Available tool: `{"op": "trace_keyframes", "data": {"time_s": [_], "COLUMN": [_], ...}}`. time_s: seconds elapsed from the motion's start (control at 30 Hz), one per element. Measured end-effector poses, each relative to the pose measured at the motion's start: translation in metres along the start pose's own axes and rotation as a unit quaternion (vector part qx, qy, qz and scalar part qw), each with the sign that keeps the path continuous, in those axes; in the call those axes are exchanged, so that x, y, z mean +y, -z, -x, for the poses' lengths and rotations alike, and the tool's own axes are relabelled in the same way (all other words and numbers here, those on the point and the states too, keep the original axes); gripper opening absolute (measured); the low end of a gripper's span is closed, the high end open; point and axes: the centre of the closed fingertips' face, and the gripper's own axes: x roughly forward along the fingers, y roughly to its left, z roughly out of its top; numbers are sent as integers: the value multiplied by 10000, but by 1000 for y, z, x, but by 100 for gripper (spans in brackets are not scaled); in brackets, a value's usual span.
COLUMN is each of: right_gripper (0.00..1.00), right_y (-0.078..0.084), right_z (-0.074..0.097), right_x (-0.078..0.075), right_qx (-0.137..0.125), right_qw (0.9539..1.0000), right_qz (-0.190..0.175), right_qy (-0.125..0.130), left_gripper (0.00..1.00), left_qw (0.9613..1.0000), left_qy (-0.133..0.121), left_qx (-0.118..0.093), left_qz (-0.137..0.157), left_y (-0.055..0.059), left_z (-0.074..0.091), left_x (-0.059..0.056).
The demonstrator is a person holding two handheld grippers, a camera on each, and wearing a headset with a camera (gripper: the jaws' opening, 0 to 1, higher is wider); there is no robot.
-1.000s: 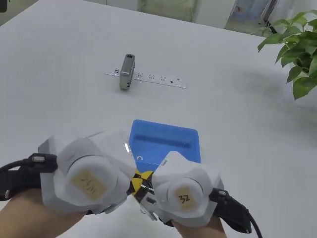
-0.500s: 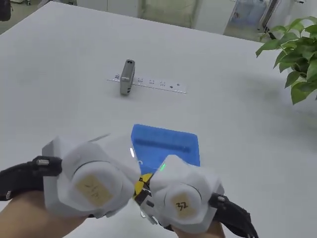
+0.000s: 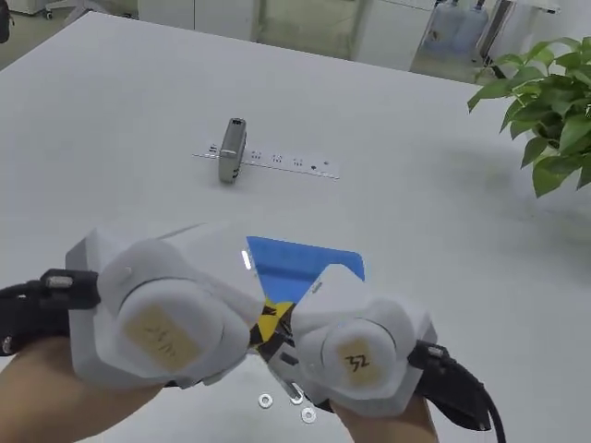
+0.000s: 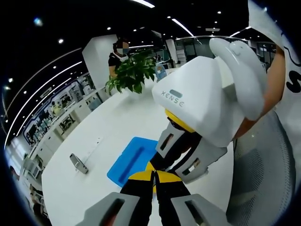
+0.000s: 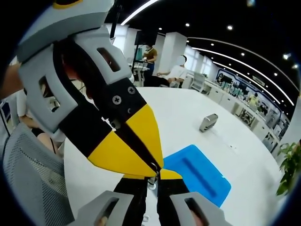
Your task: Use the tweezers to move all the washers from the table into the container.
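Head view: bright, flat, diffuse light from overhead. White surface nearly blown out, low contrast, mild sheen behind the container. Shadows soft and faint: grey smudge far right of container under the plant, thin one by the grey block behind it. Foreground in front of container slightly soft.

Gripper views: heavy fisheye, lines bow toward the edges. Ceiling strips curve into arcs above container; ceiling dark with pinpoint lamps. Contrasty, surface glows white. Right tool looms over container in left gripper view, white shell bright. Left tool just above container in right gripper view, stretched by the lens. People far behind container small, soft.
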Motion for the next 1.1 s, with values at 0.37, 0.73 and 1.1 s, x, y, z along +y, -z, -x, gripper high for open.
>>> {"op": "trace_keyframes", "data": {"time_s": [0.37, 0.73, 1.1], "right_gripper": [3, 3, 3], "right_y": [-14, -19, -10], "right_z": [4, -5, -25], "right_x": [-19, -47, -50], "right_qx": [-101, -149, -45], "right_qw": [9997, 9990, 9995], "right_qz": [132, 235, 248], "right_qy": [192, 355, 207], "left_gripper": [0, 0, 0], "left_qw": [9997, 9986, 9959], "left_qy": [-164, -404, -738], "left_qx": [-126, -338, -343], "left_qz": [-160, 17, 402], "left_y": [-10, -18, -1], "left_z": [-6, -19, -31], "left_x": [15, 38, 49]}}
